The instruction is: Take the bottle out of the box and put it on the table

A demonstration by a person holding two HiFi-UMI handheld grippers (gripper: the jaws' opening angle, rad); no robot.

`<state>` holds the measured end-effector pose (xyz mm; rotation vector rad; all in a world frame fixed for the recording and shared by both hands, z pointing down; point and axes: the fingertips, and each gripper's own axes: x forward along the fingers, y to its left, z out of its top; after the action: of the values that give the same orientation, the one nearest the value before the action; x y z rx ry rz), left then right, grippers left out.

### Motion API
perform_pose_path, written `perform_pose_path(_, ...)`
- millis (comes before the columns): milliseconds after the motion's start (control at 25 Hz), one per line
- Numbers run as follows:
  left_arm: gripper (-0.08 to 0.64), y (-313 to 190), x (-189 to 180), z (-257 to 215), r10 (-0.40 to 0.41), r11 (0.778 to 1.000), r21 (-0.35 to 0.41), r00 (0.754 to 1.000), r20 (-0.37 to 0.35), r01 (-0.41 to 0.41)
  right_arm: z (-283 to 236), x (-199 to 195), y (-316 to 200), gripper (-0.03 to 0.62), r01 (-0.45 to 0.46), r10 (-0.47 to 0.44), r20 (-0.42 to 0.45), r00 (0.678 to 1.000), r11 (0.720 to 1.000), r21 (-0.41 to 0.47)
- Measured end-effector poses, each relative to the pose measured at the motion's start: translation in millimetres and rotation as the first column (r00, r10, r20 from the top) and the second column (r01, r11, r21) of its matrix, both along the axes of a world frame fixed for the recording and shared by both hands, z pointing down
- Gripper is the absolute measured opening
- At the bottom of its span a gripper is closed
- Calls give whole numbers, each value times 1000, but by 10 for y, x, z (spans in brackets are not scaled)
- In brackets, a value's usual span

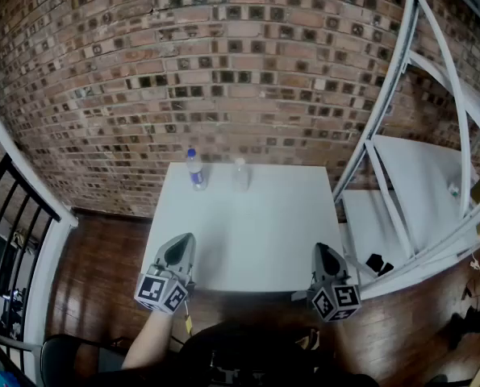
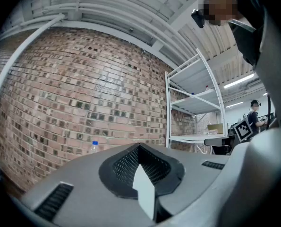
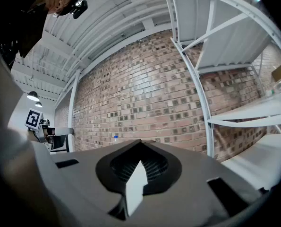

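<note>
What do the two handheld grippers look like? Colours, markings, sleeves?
Identical pair: left gripper and right gripper have smooth grey tapered shells, a black ribbed recess around the jaws, and a rear cube of black-and-white square markers. No cables show. The person wears dark clothing; the left forearm is unsleeved.

Items I can't read in full from my station:

1. Bottle (image 2: 94, 147), left gripper view, nine o'clock of centre. Only the blue cap and shoulder show; the left gripper (image 2: 141, 176) covers the rest.
2. Same bottle (image 3: 115, 137), right gripper view. A blue speck over the right gripper (image 3: 136, 169), too small to read.
3. Clear vessel (image 1: 240, 172), head view, three o'clock of the bottle. Blurred; I can't tell its kind.
4. Dark items (image 1: 377, 263) on the low shelf (image 1: 361, 216), four o'clock. Too small to name.
5. Shelving frame (image 1: 387, 87). Cut by the top and right edges.
</note>
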<state>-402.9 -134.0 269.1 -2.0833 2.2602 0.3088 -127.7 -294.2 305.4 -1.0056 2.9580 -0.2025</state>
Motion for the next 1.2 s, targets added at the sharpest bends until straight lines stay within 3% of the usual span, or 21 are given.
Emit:
perform_pose_path(280,2,-581,637,27,93,996,11,996,7,-93,39,880,-199,2,-154,154,-3,988,988,9)
perform_pose_path(480,0,-1104,1272,21,245,968,54,969,3,-245,74,1812,-171,2,-334,335,-13,942,942,29)
perform_pose_path(600,1,-1340,1790,40,400,915,46,917,12,-400,79,2352,-52,2,-453,453,1,891,891,29)
perform_pose_path(800,1,-1573,2534,-22,625,779,39,780,30,-626,10,2995,364,2,-645,643,48,764,763,43)
perform_pose_path(1080,0,-1367,3076,-93,767,639,45,640,47,-768,19,3301,1048,2,-759,757,65,651,651,11)
perform_pose_path(1200,0,-1213,3200,-106,809,584,48,586,37,-810,54,3250,1341,2,-780,779,37,626,626,11)
